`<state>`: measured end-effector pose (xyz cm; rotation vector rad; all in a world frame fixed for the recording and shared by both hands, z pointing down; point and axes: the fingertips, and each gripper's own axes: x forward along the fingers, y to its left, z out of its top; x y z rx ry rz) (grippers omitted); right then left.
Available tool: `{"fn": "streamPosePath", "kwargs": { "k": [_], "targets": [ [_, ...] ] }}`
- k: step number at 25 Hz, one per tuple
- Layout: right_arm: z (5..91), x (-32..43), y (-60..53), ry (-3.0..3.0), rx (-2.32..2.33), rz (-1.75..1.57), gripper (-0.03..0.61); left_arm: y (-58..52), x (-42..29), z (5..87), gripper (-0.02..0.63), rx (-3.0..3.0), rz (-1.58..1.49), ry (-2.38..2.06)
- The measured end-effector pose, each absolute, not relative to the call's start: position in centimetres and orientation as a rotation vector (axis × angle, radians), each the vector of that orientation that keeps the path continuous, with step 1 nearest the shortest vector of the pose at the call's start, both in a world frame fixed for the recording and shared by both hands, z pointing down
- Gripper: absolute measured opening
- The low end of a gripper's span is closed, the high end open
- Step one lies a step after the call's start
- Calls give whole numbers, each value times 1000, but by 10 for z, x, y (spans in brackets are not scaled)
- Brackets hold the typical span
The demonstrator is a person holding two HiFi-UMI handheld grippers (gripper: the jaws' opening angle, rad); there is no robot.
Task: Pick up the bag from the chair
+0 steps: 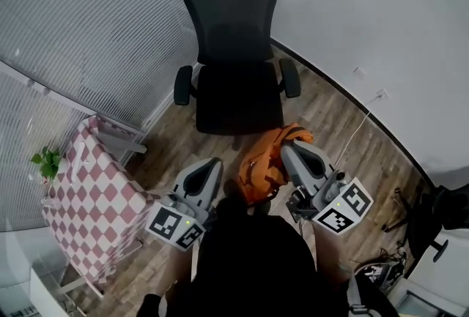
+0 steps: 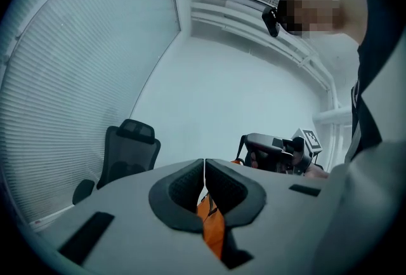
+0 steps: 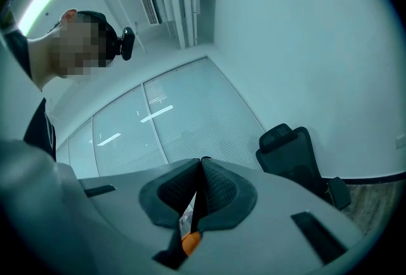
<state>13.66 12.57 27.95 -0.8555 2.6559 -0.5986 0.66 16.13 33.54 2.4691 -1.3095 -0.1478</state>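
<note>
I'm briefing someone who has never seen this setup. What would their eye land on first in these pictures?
The orange bag stands out, held up in front of the person between the left gripper and the right gripper, both with jaws shut on it. Beyond it stands the black office chair, its seat bare. A pink-checked table sits at the left.

A bright orange fabric bag, a black mesh office chair, a red-and-white checked desk cloth, brown wood-plank floor.
</note>
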Motion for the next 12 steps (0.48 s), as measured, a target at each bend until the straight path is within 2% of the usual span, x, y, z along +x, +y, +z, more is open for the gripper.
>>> {"fn": "streamPosePath", "kwargs": {
  "k": [12],
  "targets": [
    [281,187,184,2749,-778,-494,29,221,67,332,34,2437,-151,-1360]
  ]
}}
